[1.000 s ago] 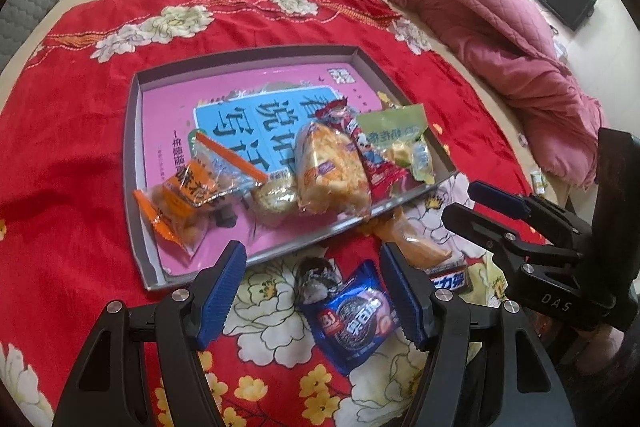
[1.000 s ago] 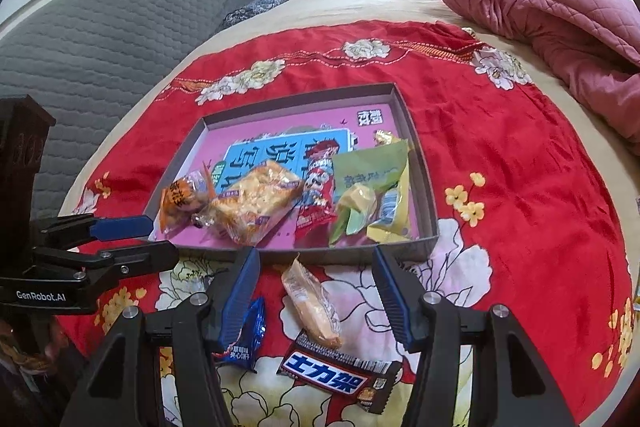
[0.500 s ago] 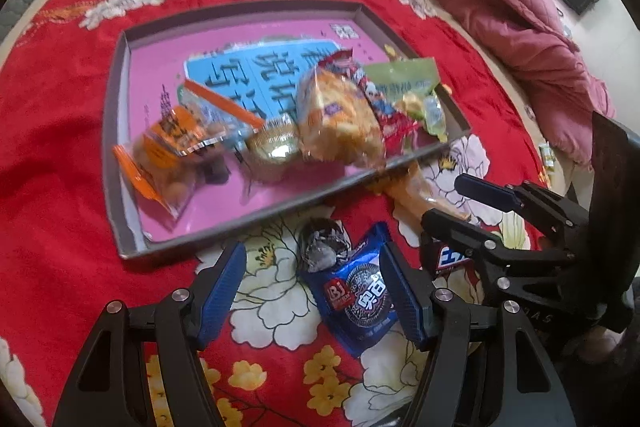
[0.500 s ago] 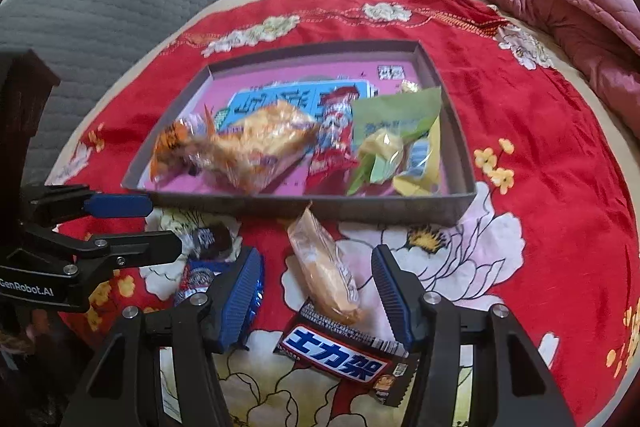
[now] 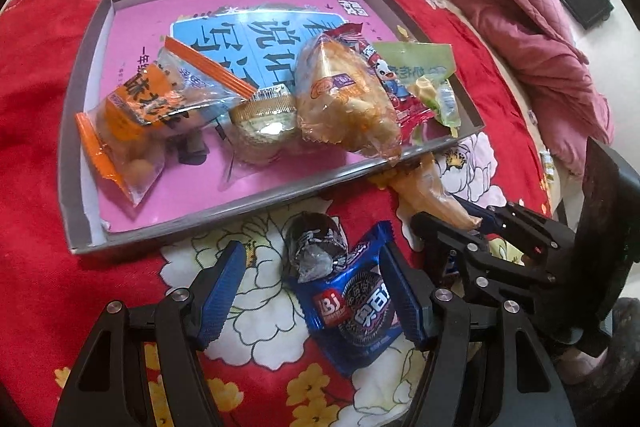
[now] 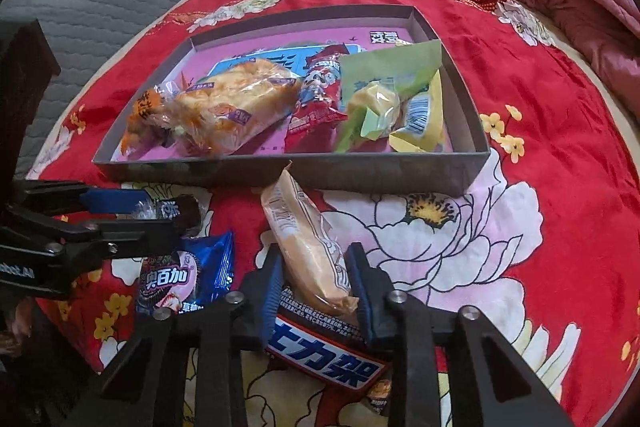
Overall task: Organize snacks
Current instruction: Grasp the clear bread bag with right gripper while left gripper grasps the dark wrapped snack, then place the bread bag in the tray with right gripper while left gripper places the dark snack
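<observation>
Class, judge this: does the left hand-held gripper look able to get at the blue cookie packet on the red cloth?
Probably yes. The left hand-held gripper stands open astride the blue cookie packet, nothing over it. The dark foil-wrapped snack lying against the packet's top could get caught too.

One tray [image 5: 224, 223]. Six snack packets [image 5: 344, 95] inside it. Four snack packets [image 6: 308, 247] outside, on the red floral cloth [image 6: 540, 115].
</observation>
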Available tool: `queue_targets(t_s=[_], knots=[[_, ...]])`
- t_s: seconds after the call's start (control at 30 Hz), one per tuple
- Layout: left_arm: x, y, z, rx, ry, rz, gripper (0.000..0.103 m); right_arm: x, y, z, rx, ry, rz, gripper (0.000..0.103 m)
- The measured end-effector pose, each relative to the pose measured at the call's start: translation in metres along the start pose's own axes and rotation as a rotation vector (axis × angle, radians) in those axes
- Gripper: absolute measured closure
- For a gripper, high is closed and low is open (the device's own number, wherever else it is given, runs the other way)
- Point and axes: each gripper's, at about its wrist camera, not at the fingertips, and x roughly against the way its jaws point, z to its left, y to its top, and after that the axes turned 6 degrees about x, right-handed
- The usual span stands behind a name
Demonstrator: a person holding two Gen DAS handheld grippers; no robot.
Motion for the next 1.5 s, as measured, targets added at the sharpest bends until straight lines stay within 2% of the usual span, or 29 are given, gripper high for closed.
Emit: queue_targets(t_s=[0.13,0.2,0.27,0.3,0.33,0.53,0.63,0.93,1.03,1.13,1.27,1.5], knots=[[-0.006,0.002,0.004,0.028,-0.013,-0.002,0.034,0.001,0.0,-0.001,0.003,0.01,-0.005,0.078],[-0.007,0.003,0.006,0.031,-0.008,-0.011,0.043,0.001,0.0,0.001,0.009,0.008,-0.005,0.078],[-0.006,0.005,0.007,0.021,-0.007,-0.009,0.056,0.002,0.0,0.002,0.016,0.005,-0.006,0.079],[-0.007,0.006,0.007,0.013,-0.008,-0.004,0.067,0.004,0.001,0.003,0.018,0.004,-0.007,0.08],[-0.008,0.007,0.008,0.012,-0.019,0.001,0.074,0.006,0.001,0.003,0.022,0.004,-0.008,0.081],[-0.005,0.005,0.001,-0.019,-0.012,0.002,0.074,0.021,0.006,0.005,0.026,0.018,-0.039,0.082],[0.006,0.005,0.002,-0.008,-0.046,0.0,0.074,0.028,0.009,0.007,0.027,0.045,-0.058,0.082],[0.062,0.018,0.016,0.048,-0.124,-0.132,0.074,0.047,0.022,0.01,0.005,0.093,-0.136,0.082],[0.075,0.025,0.027,0.067,-0.116,-0.179,0.074,0.049,0.027,0.005,-0.009,0.086,-0.15,0.082],[0.079,0.029,0.039,0.077,-0.068,-0.212,0.074,0.051,0.031,0.002,-0.022,0.078,-0.165,0.082],[0.071,0.033,0.049,0.112,-0.092,-0.206,0.074,0.054,0.037,-0.006,-0.046,0.063,-0.19,0.082],[0.054,0.037,0.048,0.102,-0.052,-0.211,0.074,0.053,0.051,-0.024,-0.098,0.03,-0.221,0.082]])
